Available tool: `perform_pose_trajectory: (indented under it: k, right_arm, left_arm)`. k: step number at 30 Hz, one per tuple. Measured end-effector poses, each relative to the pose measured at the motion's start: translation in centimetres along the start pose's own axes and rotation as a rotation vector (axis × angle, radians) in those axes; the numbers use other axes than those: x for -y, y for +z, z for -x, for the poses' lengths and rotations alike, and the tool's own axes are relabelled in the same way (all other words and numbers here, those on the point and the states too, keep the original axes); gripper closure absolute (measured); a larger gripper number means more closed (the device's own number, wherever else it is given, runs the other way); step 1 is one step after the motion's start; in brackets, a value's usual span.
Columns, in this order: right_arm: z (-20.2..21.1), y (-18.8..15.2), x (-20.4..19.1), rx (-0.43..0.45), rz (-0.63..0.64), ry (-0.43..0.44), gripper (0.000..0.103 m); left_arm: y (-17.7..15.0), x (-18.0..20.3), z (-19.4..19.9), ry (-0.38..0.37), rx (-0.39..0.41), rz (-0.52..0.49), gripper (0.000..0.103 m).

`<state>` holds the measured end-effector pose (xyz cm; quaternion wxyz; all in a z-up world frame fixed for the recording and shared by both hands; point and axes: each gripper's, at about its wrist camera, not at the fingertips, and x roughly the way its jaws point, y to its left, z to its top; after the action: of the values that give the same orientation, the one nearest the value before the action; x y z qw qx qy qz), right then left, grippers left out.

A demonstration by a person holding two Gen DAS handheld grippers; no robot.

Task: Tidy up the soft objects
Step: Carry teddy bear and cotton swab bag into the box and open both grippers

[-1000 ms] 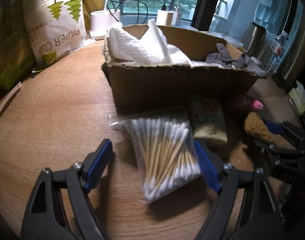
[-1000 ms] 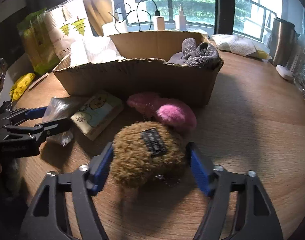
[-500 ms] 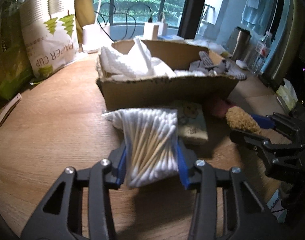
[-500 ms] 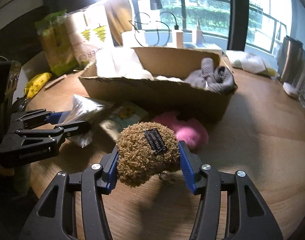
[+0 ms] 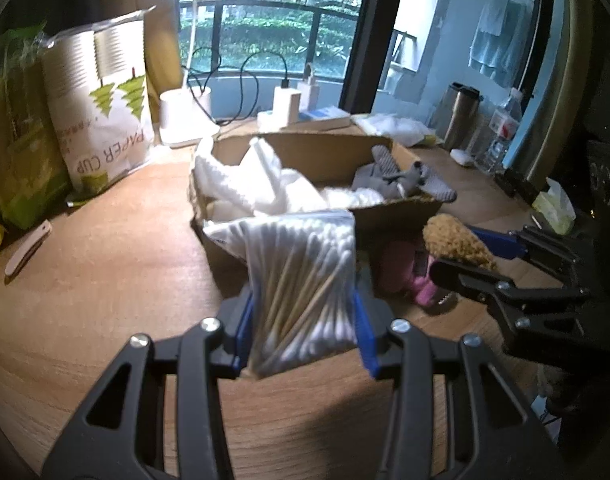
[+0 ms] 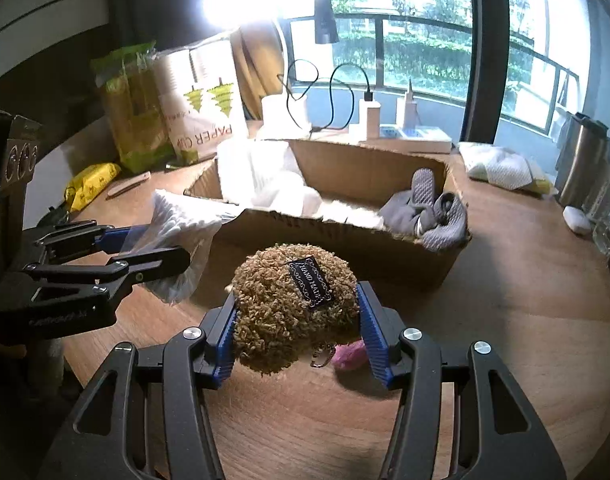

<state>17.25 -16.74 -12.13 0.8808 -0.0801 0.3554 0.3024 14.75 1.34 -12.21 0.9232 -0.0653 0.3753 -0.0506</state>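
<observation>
Both loads had risen off the table [image 6: 525, 340] since the earlier frames, when the swab bag [image 5: 305, 280] and the brown plush [image 6: 293, 300] lay flat between open jaws. We had the left gripper [image 5: 303, 330] clamped on the bag and the right gripper [image 6: 297, 332] squeezed round the plush, each held in the air just short of the box [image 6: 345, 236]. The pink plush [image 6: 351, 354] remained on the wood below.

We judged the slick bag could slide out of its hold, since only its lower end was pinched. The two grippers were close, so they might collide over the box.

We worked on a wooden table by a bright balcony window, with a paper-cup pack [image 5: 105, 104] behind.
</observation>
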Motion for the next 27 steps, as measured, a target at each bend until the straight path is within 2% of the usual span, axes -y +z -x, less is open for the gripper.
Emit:
perform_pose_trajectory:
  k: [18, 27]
  right_arm:
    - [0.7, 2.6, 4.2, 0.062, -0.046, -0.023, 0.047]
    - [0.1, 3.8, 5.8, 0.078, -0.063, -0.017, 0.047]
  left_arm:
    - [4.1, 2.2, -1.1, -0.01, 0.025, -0.048, 0.059]
    - [6.2, 2.1, -2.8, 0.013, 0.026, -0.051, 0.059]
